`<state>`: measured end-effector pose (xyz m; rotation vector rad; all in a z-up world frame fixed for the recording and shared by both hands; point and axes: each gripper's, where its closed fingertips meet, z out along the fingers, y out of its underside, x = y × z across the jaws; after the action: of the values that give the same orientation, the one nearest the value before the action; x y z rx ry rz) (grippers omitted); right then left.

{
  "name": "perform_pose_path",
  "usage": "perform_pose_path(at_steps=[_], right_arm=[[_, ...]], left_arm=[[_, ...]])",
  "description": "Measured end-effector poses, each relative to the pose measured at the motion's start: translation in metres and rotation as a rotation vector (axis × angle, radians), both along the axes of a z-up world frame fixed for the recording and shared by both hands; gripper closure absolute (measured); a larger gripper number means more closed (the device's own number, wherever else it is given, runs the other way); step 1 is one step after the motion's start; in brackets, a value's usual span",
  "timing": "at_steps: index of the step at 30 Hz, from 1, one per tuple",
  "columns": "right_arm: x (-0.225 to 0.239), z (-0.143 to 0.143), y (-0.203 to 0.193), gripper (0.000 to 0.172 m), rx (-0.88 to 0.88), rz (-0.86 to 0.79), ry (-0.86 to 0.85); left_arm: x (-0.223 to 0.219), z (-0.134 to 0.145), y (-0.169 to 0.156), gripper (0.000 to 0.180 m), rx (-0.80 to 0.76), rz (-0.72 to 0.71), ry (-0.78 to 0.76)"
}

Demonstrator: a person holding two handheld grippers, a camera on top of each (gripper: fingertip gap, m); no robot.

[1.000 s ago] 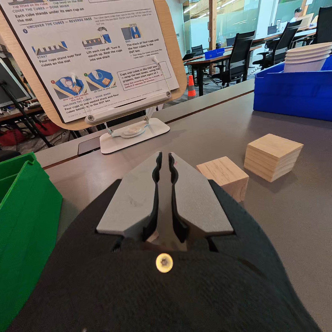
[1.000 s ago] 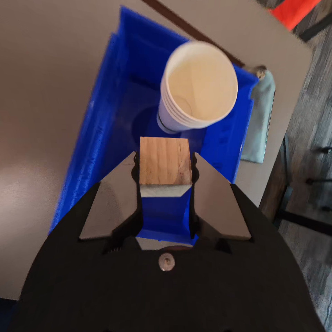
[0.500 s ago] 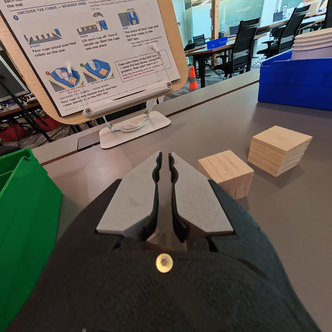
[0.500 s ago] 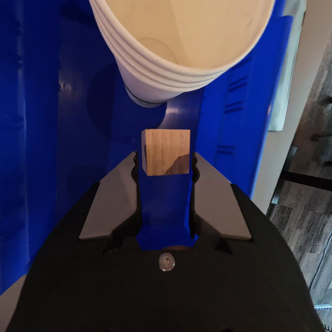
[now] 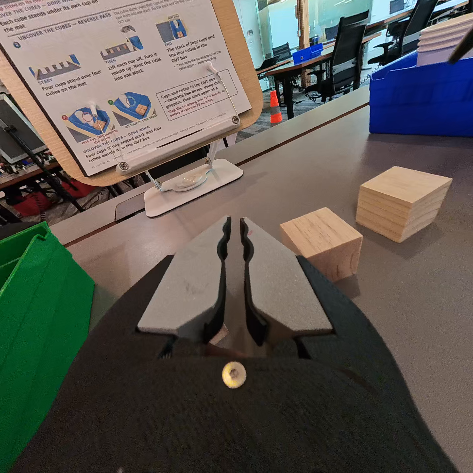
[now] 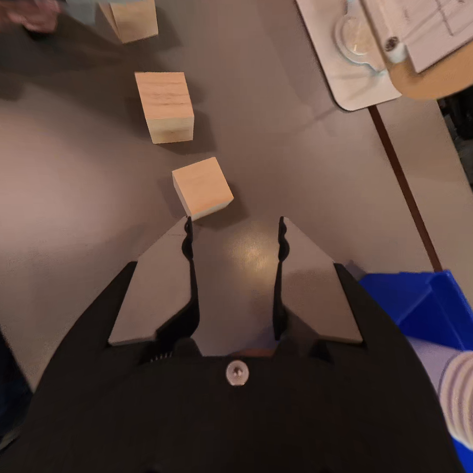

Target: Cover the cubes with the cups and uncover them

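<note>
My left gripper [image 5: 235, 221] hovers low over the grey table [image 5: 320, 158]. Its fingers are drawn together with only a thin slit, and nothing is between them. A wooden cube [image 5: 321, 242] sits just right of it, and a second cube [image 5: 401, 202] sits farther right. My right gripper [image 6: 235, 221] is open and empty above the table. A cube [image 6: 202, 188] lies just beyond its left fingertip [image 6: 188, 225], untouched. Two more cubes [image 6: 165, 106] [image 6: 130, 19] lie farther on. White nested cups [image 6: 458, 399] stand in the blue bin [image 6: 419, 307] at the lower right.
A green bin [image 5: 38, 294] stands at the left. The instruction board on its white stand [image 5: 192, 184] is at the table's back edge. The blue bin [image 5: 419, 102] with the cup stack [image 5: 445, 38] is at the far right. Office chairs and desks lie beyond.
My right gripper let the cube go inside the blue bin beside the cup stack. It then swung out over the table and its fingers spread wider. My left gripper barely shifted and stayed shut.
</note>
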<state>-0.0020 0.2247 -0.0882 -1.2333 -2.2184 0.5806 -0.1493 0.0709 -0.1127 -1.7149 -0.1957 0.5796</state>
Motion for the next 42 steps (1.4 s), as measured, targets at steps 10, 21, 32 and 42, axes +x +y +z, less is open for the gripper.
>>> perform_pose_path(at_steps=[10, 21, 32, 42], right_arm=[[-0.049, -0.066, -0.051, 0.127, -0.057, 0.197, -0.185], [-0.031, -0.111, -0.045, 0.105, -0.056, 0.130, -0.363], [0.014, 0.051, 0.088, 0.105, -0.120, -0.352, 0.187], [0.077, -0.031, 0.226, 0.106, -0.265, -0.834, 0.100]], left_arm=[[-0.004, 0.003, -0.003, 0.175, 0.046, -0.001, -0.053], [-0.003, 0.001, -0.002, 0.175, 0.027, -0.004, -0.045], [0.000, -0.001, 0.000, 0.175, -0.003, -0.005, -0.019], [0.001, -0.001, 0.001, 0.176, -0.003, -0.003, -0.006]])
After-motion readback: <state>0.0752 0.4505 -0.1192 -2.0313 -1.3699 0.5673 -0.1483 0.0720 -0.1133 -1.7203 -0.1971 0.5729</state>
